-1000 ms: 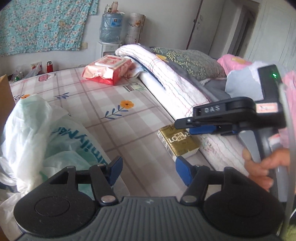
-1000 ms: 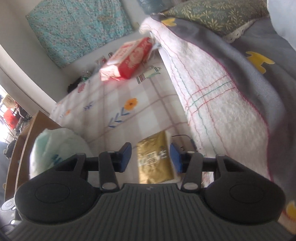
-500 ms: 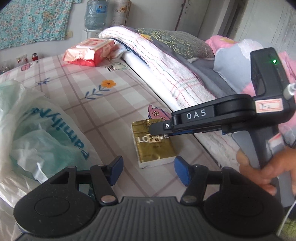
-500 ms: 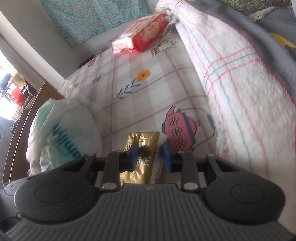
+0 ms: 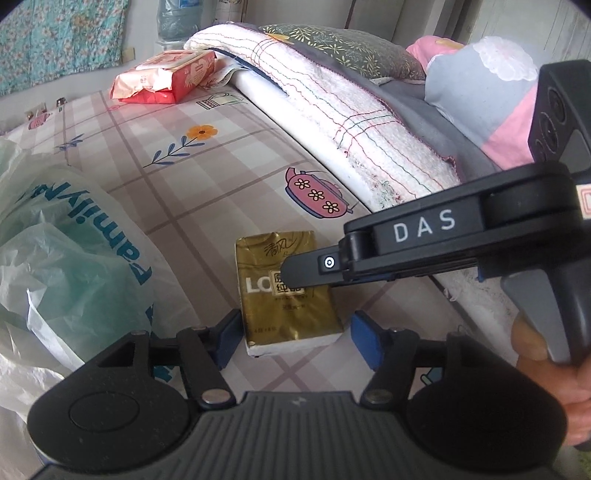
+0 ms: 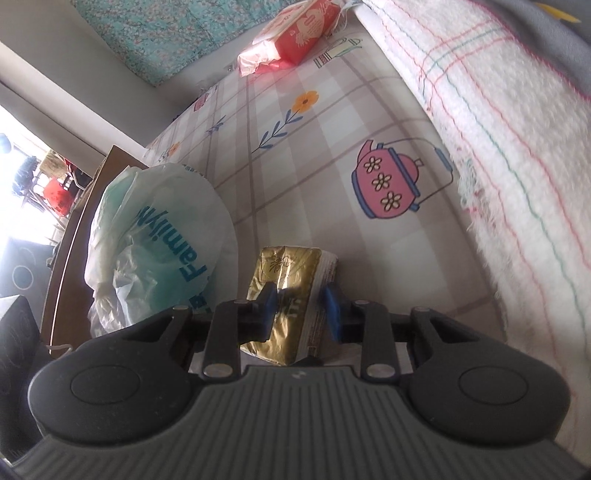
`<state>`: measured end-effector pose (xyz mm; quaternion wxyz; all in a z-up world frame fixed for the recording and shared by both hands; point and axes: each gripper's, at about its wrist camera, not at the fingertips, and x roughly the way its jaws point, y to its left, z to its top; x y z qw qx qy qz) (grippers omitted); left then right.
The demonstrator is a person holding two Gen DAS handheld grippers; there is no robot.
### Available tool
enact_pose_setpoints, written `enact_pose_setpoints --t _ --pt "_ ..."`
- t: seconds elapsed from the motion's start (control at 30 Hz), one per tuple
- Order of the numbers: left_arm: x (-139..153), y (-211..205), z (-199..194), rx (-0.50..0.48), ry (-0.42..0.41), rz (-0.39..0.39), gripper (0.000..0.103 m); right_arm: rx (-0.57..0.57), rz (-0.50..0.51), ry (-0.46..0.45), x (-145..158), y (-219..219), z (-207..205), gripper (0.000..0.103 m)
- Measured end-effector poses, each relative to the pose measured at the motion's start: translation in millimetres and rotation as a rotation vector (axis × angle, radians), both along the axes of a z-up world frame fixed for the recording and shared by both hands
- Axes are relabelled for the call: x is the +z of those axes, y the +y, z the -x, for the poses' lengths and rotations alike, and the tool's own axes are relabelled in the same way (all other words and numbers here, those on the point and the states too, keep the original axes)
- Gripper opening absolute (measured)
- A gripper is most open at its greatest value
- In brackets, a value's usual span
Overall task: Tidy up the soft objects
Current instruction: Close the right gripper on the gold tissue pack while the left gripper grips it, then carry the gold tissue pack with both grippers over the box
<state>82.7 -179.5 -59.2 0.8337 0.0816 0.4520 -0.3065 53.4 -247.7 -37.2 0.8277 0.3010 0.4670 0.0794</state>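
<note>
Gold tissue pack (image 6: 291, 280) clamped in just-closed right tongs (image 6: 300, 301), left tongs (image 5: 291, 338) agape

A water jug (image 5: 173, 18) stands beyond the checked bedsheet (image 5: 229, 173), by the wall.

The gold tissue pack (image 5: 286, 291) lies in a narrow lane of checked bedsheet (image 5: 221, 177). On one side a bulging plastic bag (image 5: 74, 266) crowds just beside it; on the other the folded white blanket (image 5: 369, 136) rises as a long wall. The right gripper (image 6: 300, 306) occupies the pack's top, and the left gripper (image 5: 291, 336) straddles its near end. Beyond the pack the sheet lies bare up to the red wet-wipes pack (image 5: 166, 75)
</note>
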Motion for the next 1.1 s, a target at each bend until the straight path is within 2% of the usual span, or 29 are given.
enact_pose_setpoints --t 0.03,0.23,0.4,0.53,0.67,0.87,0.97,1.1 --pt "0.7 -0.2 1.3 0.002 -0.012 -0.01 0.057 -0.004 0.0 0.0 0.0 0.3 1.3 0.027" --pt "11.0 9.9 8.9 0.022 -0.006 0.033 0.057 -0.02 0.0 -0.01 10.2 3.8 11.0 0.027" --pt "43.6 22.2 21.0 0.047 -0.111 0.064 0.057 -0.01 0.02 -0.09 45.5 13.9 16.4 0.027" --pt "75.7 52.9 23.7 0.116 -0.196 0.108 0.057 0.046 0.052 -0.181 85.0 40.7 7.6 0.028" --pt "105.0 102.6 23.4 0.208 -0.286 0.119 0.057 0.149 0.063 -0.267 122.9 87.3 -13.0 0.029" --pt "136.1 192.2 19.3 0.393 -0.351 0.059 0.056 0.354 0.031 -0.333 158.7 191.9 -53.1 0.029" --pt "143.7 241.1 15.2 0.487 -0.32 0.041 0.056 0.467 0.009 -0.315 164.7 249.5 -72.4 0.03" --pt "133.7 304.1 -0.4 0.59 -0.194 0.054 0.055 0.608 -0.012 -0.241 156.8 321.2 -95.5 0.031"
